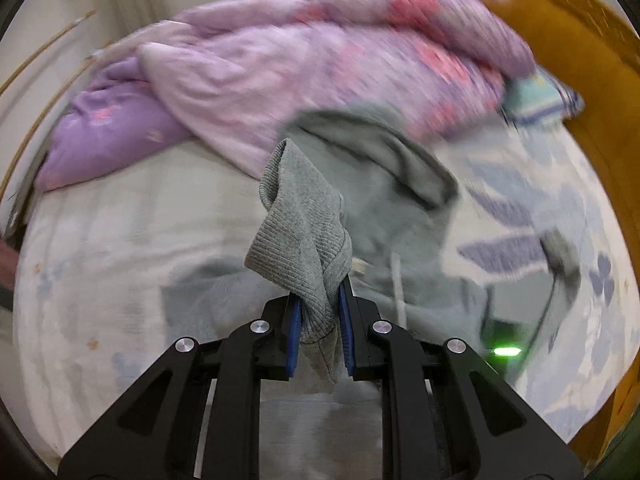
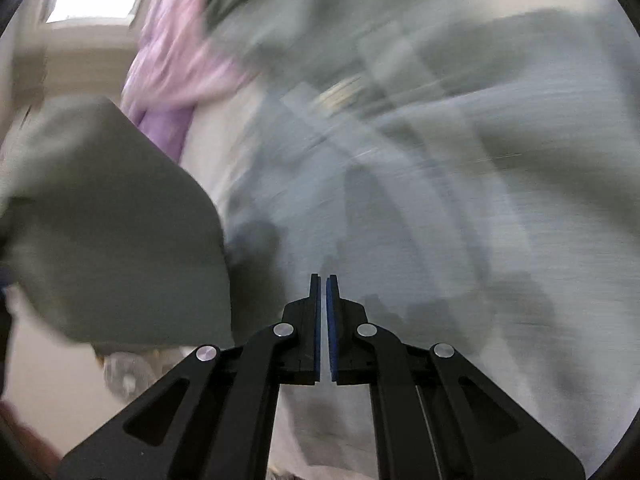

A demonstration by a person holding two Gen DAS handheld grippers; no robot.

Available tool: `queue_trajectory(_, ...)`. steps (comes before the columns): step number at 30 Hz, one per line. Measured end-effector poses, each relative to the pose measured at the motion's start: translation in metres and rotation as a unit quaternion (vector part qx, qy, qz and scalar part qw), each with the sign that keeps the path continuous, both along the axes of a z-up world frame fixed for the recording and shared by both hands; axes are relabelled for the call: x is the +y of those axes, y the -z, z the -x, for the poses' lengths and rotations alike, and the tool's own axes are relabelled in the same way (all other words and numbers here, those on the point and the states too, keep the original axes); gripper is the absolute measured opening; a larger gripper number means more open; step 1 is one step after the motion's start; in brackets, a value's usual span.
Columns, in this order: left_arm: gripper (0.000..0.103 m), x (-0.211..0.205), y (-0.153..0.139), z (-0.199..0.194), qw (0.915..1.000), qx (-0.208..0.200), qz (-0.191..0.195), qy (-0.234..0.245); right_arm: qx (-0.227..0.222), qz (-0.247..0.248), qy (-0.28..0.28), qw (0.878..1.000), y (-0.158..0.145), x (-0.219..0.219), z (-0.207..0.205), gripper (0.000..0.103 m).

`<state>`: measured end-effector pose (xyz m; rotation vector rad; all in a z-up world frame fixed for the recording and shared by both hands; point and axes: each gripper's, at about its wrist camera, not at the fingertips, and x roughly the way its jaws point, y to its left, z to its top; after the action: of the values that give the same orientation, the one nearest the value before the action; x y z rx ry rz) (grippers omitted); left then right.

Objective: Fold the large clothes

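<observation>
A bed (image 1: 120,240) with a pale flowered sheet carried a grey garment (image 1: 400,208), a rumpled lilac quilt (image 1: 280,68) behind it, and a pillow (image 1: 540,96) near the wooden headboard (image 1: 560,20).

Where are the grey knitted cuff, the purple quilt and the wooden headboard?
grey knitted cuff (image 1: 298,216): left wrist view, ribbed middle.
purple quilt (image 1: 248,80): left wrist view, pale upper fold.
wooden headboard (image 1: 568,20): left wrist view, top panel.

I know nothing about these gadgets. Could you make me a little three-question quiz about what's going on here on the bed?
1. True or false: the left gripper is clamped on a ribbed part of the grey garment.
2. What colour is the crumpled quilt?
3. The right gripper is: A) wide open, B) shut and empty, C) holding a pillow.

Key: 1 true; 2 pinkish purple; 3 B.
</observation>
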<state>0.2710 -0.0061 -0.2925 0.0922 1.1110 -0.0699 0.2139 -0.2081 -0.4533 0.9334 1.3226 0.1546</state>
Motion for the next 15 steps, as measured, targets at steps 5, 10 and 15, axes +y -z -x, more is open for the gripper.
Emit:
queue_trajectory(5, 0.017, -0.066, 0.081, 0.006, 0.9952, 0.077, -0.015, 0.059, 0.035, 0.057, 0.067, 0.995, 0.002, -0.1, 0.053, 0.003)
queue_trajectory(10, 0.026, -0.11, 0.149, 0.023, 0.9814, 0.155, -0.021, 0.111, 0.065, 0.073, 0.101, 0.99, 0.004, -0.139, 0.077, 0.006)
queue_trajectory(15, 0.075, -0.082, 0.142, 0.039, 0.9779, 0.171, 0.066, 0.101, 0.071, 0.076, 0.089, 0.991, -0.004, -0.157, 0.079, 0.023)
